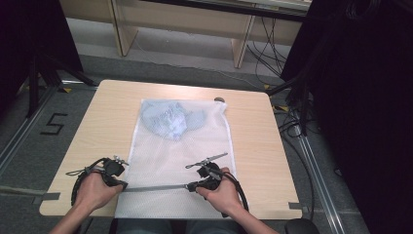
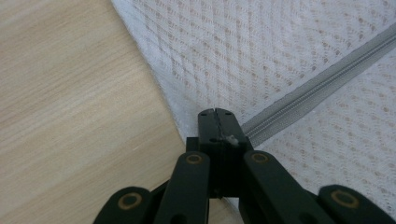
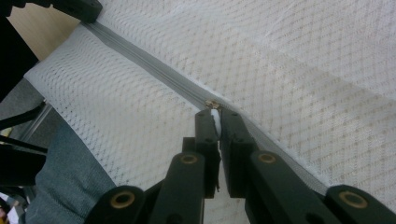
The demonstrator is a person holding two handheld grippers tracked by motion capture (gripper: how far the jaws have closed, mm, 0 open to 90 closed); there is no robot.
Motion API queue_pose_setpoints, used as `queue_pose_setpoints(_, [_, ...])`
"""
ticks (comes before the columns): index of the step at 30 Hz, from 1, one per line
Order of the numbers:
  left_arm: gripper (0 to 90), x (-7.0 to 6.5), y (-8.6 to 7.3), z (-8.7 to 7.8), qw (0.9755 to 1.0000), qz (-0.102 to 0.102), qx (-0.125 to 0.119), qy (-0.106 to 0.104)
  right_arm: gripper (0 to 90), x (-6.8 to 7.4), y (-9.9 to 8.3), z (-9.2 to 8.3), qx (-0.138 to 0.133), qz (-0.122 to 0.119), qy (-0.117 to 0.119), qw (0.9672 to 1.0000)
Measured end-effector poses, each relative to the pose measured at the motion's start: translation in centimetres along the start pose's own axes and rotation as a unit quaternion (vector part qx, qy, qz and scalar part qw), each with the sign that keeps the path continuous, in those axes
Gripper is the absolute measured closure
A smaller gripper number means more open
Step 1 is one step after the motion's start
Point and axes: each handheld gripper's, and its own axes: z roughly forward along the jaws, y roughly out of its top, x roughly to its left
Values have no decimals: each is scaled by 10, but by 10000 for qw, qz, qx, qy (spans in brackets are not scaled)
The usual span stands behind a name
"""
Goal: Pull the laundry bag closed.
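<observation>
The white mesh laundry bag point(image 1: 182, 161) lies flat at the table's point(image 1: 253, 141) centre, a pale blue garment point(image 1: 170, 119) inside at its far end; the grey zipper point(image 1: 156, 187) crosses the near part. The left gripper point(image 2: 215, 114) pinches the bag's left edge at the zipper end; the right gripper point(image 3: 214, 114), jaws narrow, clamps the zipper pull point(image 3: 213, 104). Closure appears partly done; the right-hand stretch probably remains.

Grey floor point(image 1: 195, 68), wooden shelving point(image 1: 185, 24)
</observation>
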Motion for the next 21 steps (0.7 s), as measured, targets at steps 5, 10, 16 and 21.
queue_pose_setpoints(5, [900,0,0,0,10000,-11,-3,2,871,-2,-1,0,-17,-32,-12,10000])
queue_pose_setpoints(10, [900,0,0,0,10000,6,16,-22,871,-1,-2,-2,34,89,-30,10000])
queue_pose_setpoints(16, [900,-1,0,0,10000,-17,9,2,871,-4,-4,-5,74,92,-62,9999])
queue_pose_setpoints(21, [900,0,1,0,10000,-1,24,-61,871,-6,-5,-8,55,109,-132,9998])
